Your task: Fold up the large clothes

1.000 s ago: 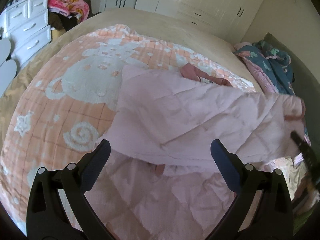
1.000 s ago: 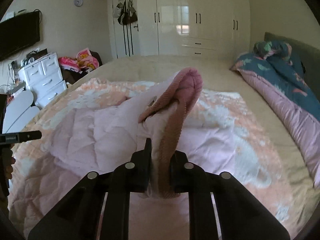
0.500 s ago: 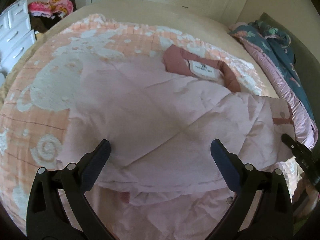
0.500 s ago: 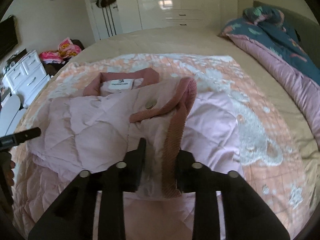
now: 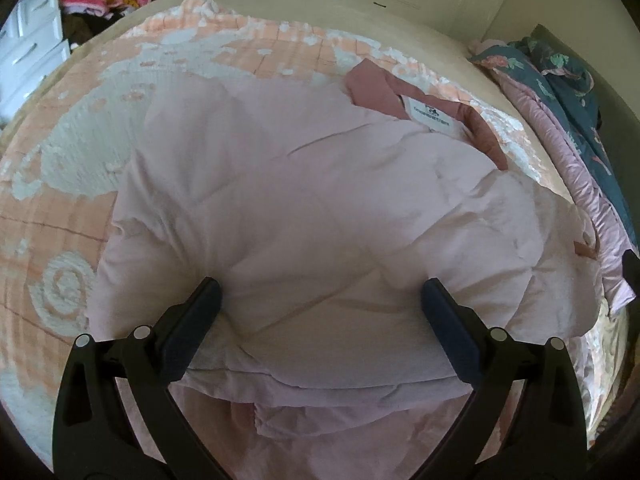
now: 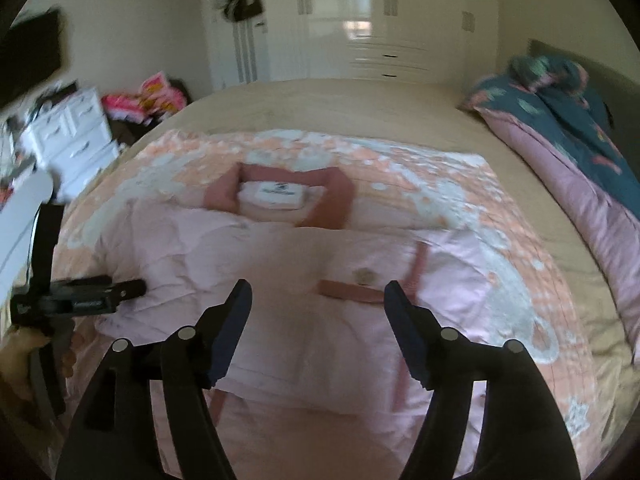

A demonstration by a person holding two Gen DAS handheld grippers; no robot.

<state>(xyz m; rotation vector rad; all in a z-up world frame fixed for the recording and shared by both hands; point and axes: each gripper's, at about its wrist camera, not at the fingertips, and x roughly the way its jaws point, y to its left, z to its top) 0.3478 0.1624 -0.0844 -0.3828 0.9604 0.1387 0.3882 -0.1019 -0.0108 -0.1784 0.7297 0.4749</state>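
Your left tongs (image 5: 320, 304) hang spread wide over the near edge of one pale pink quilted padded jacket (image 5: 312, 208), which lies folded on the peach-and-white patterned blanket (image 5: 60, 216) covering the bed. Your right tongs (image 6: 318, 300) are likewise spread and grip nothing, with the jacket directly below and ahead of them. Its puffy, creased fabric carries a dusty-rose ribbed collar (image 6: 336, 196), one white label (image 6: 280, 196) and one round snap button (image 6: 363, 275).
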